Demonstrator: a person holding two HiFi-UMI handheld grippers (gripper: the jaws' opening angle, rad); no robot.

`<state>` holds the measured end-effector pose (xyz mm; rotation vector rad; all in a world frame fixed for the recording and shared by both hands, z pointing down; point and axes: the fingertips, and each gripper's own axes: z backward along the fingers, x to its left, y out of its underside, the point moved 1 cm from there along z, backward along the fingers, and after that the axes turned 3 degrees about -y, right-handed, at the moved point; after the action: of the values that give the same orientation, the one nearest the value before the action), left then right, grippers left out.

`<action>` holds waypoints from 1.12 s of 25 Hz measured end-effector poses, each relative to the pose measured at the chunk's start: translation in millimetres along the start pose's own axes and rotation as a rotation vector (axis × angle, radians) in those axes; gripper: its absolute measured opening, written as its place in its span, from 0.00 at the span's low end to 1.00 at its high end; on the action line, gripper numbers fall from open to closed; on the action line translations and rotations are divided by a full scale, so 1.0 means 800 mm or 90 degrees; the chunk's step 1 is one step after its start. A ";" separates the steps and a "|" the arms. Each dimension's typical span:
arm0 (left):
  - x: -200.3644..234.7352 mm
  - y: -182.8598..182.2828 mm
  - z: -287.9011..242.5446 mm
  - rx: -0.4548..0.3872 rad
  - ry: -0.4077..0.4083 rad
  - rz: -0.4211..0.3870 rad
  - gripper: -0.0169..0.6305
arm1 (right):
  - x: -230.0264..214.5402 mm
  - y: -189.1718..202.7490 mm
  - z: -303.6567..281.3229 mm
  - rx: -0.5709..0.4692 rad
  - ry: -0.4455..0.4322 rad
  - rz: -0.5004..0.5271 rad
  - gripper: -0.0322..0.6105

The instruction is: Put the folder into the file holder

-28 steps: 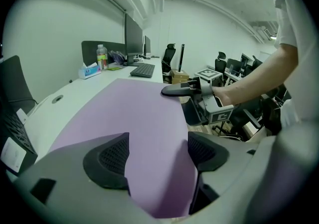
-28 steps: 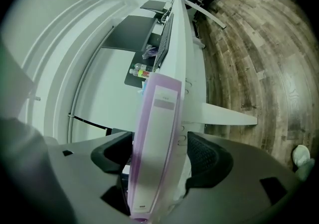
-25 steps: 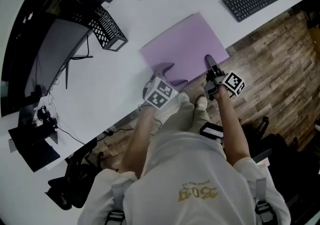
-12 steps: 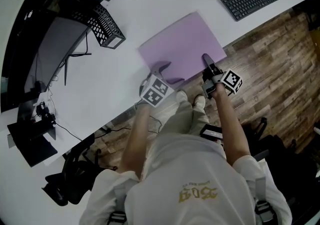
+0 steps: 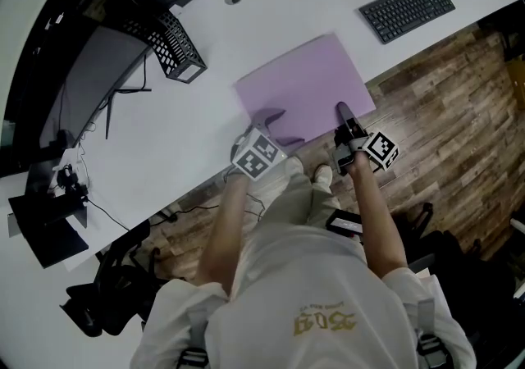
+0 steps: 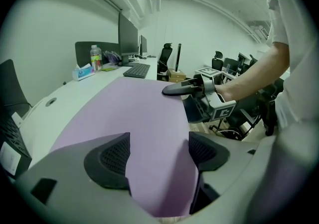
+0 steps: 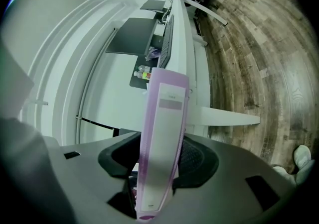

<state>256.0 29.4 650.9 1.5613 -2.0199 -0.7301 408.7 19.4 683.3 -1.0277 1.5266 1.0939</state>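
A: Quick one. Where's the folder [image 5: 303, 84]?

B: It's lilac and lies flat on the white desk [image 5: 189, 138], with one corner out at the desk's front edge. The black mesh file holder [image 5: 176, 52] stands well apart, up and to the left beside the dark monitor [image 5: 98, 72]. The folder isn't in it.

A: Right gripper [image 7: 160, 154]?

B: It's at the folder's near right edge with the spine standing up between its jaws. The jaws are closing, and both pads look flush against the spine's sides. I see no gap.

A: Left gripper [image 6: 159, 154]?

B: Its jaws are spread wide over the near left part of the folder. The lilac cover runs between them and neither pad pinches it, so it grips nothing.

A: Any text?

B: The spine has a white label strip [image 7: 169, 102] with a grey box near the top, but the print is too small to read. Each gripper's marker cube [image 5: 258, 156] carries black-and-white squares with no words. The yellow print [image 5: 326, 322] on the back of the person's shirt is upside down and I can't read it. At the far end of the desk there's a bottle [image 6: 95, 57] with a coloured label and a blue tissue box [image 6: 82, 72], both illegible.

A: Anything else?

B: A black keyboard [image 5: 407, 5] sits beyond the folder, with its key legends too small to read.
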 end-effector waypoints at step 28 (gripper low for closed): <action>-0.015 -0.047 0.034 -0.051 -0.022 0.020 0.68 | 0.138 -0.046 -0.006 -0.031 -0.002 0.160 0.34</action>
<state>267.3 36.6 605.1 1.4786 -2.0089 -0.8216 422.5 -5.0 570.2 -0.8818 1.6662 1.3116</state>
